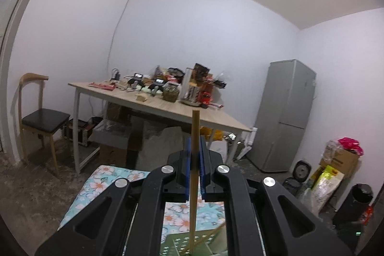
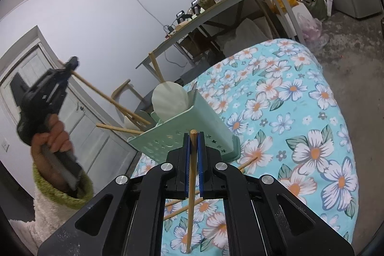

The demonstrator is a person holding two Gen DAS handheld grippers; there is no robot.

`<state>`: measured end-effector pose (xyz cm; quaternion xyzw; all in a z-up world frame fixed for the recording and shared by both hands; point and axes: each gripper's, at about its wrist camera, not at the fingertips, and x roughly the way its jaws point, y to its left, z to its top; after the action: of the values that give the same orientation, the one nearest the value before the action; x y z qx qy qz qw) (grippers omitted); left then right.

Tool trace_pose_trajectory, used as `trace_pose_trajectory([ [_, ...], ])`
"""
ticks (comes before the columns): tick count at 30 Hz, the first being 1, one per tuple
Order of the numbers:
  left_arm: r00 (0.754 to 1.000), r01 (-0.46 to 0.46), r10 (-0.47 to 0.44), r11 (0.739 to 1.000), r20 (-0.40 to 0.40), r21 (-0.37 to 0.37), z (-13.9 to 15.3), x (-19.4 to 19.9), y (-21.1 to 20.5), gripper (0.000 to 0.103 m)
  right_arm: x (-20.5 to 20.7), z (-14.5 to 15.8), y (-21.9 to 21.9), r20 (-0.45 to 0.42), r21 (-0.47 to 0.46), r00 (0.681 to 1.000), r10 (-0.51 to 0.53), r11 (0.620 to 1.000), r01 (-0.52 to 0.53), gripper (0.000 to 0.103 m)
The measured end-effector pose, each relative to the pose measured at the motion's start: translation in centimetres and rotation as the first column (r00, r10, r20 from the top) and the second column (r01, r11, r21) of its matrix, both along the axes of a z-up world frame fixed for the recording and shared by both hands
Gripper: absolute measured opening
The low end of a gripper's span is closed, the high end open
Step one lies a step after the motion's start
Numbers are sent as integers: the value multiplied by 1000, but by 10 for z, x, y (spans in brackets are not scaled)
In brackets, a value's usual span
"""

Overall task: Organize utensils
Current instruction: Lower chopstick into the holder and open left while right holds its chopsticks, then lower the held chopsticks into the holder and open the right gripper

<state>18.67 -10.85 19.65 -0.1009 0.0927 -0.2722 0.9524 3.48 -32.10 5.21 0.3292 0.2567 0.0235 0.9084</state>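
My left gripper [image 1: 195, 150] is shut on a wooden chopstick [image 1: 194, 160] that runs upright between its blue pads, its lower end over the green holder [image 1: 192, 244]. In the right wrist view the left gripper [image 2: 72, 64] is held up at the left, its chopstick [image 2: 108, 97] slanting down into the mint green utensil holder [image 2: 182, 136]. My right gripper [image 2: 194, 143] is shut on another chopstick [image 2: 191, 196], just in front of the holder. The holder contains a white ladle [image 2: 170, 100] and other chopsticks [image 2: 156, 68]. Loose chopsticks [image 2: 247, 162] lie on the floral cloth.
The holder stands on a table with a blue floral cloth [image 2: 300, 112]. Behind is a cluttered wooden table [image 1: 168, 107], a chair [image 1: 40, 116], a grey fridge [image 1: 283, 116], boxes and bags [image 1: 336, 164] on the floor, and a white door [image 2: 48, 88].
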Motion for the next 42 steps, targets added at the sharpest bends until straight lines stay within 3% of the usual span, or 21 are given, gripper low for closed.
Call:
trace_pose_trajectory([
  [13, 997, -70, 71, 995, -6, 69, -44, 14, -25, 5, 0, -4, -3, -8, 6, 1000, -1, 1000, 1, 4],
  [28, 996, -29, 36, 995, -79, 92, -64, 15, -26, 6, -3, -2, 0, -4, 0, 1000, 5, 1000, -5, 4],
  [34, 995, -20, 28, 997, -96, 80, -63, 10, -21, 33, -4, 0, 2, 0, -5, 1000, 6, 1000, -6, 4],
  [42, 995, -17, 22, 998, -94, 57, -55, -1, -10, 38, -6, 8, 6, 14, -32, 1000, 18, 999, -18, 4],
])
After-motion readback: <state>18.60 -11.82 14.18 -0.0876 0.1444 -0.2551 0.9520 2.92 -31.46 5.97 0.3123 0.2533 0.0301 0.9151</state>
